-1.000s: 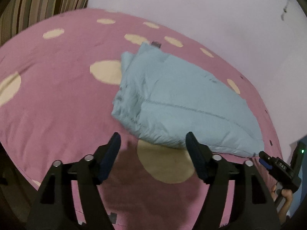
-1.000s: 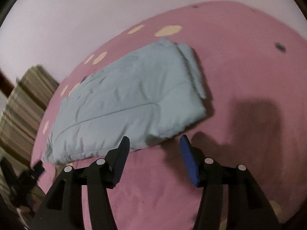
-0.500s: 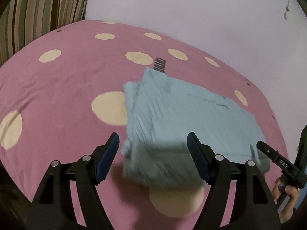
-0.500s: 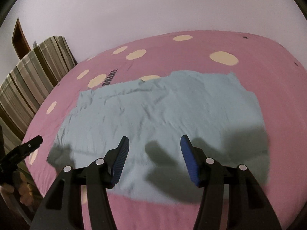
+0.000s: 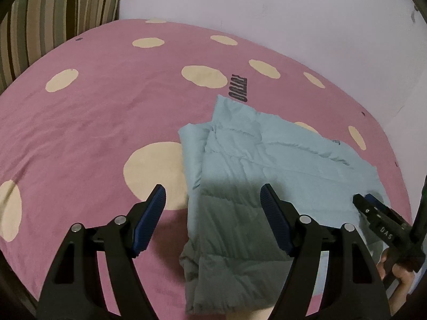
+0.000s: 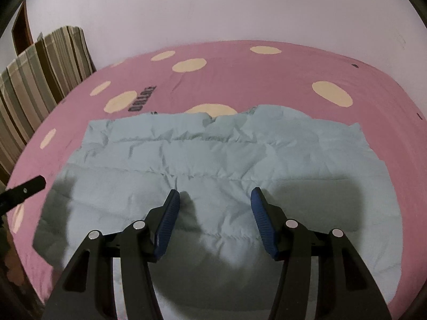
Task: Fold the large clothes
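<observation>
We had a bed (image 6: 280,64) under a pink sheet with cream dots, against a pale wall, with striped bedding (image 6: 40,72) at its far left. On the sheet, near our edge of the bed, lay the light blue quilted garment (image 6: 213,160), spread flat in a wide rectangle and doubled along its left edge in the left wrist view.

We judged it soft, puffy and light, with a smooth shell likely to slip, so a pinch would need to gather shell and padding together. The near corners and the stitched hem looked the best places to take hold; the padded middle would only bunch.

Our left claw (image 5: 213,200) stood wide and empty over the garment's left edge. Our right claw (image 6: 214,202) stood apart and empty above its near middle.
</observation>
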Tool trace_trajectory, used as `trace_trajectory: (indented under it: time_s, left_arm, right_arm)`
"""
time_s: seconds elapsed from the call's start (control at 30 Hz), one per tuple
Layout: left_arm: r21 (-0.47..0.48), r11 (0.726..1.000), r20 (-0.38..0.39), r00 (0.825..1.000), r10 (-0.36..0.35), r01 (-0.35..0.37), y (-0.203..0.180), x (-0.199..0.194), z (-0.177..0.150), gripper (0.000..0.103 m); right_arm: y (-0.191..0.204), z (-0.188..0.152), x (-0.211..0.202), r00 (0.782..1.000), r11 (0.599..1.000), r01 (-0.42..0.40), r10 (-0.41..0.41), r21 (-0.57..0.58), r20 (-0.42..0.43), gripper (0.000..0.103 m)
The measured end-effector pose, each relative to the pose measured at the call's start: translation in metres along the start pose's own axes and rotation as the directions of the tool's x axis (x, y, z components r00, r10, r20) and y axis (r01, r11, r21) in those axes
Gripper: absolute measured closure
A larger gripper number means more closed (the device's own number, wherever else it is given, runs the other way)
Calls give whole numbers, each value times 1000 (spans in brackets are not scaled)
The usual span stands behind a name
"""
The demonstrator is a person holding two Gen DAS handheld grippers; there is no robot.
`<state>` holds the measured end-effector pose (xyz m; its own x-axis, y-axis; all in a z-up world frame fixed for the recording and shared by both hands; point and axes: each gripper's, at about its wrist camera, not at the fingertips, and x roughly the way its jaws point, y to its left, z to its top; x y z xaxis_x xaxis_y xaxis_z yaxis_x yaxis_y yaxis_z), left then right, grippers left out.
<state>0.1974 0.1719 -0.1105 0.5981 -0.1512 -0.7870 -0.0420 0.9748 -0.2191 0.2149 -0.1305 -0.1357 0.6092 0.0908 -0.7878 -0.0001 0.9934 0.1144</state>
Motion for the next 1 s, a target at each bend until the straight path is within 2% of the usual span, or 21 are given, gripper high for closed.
trace_trajectory:
  time_s: [0.23,0.67,0.87,1.0]
  left_arm:
    - [9,1000,-33,999,12,-11,0,21,5,30]
    - [51,999,-98,995,13,-8,-1,49,15,30]
    - [51,998,-168,986,-22,30,1,70,16,28]
    - [42,998,-186,981,-45,53,4,78,11,28]
  right_arm:
    - [8,-10,30,997,997,49,-53,-57,-63,47]
    - [12,-14,41,995,997,60,-64,-57,-77,47]
    - [12,-14,42,995,997,59,-63,-54,-77,47]
    - [12,-15,43,995,997,62,-66,-56,-73,47]
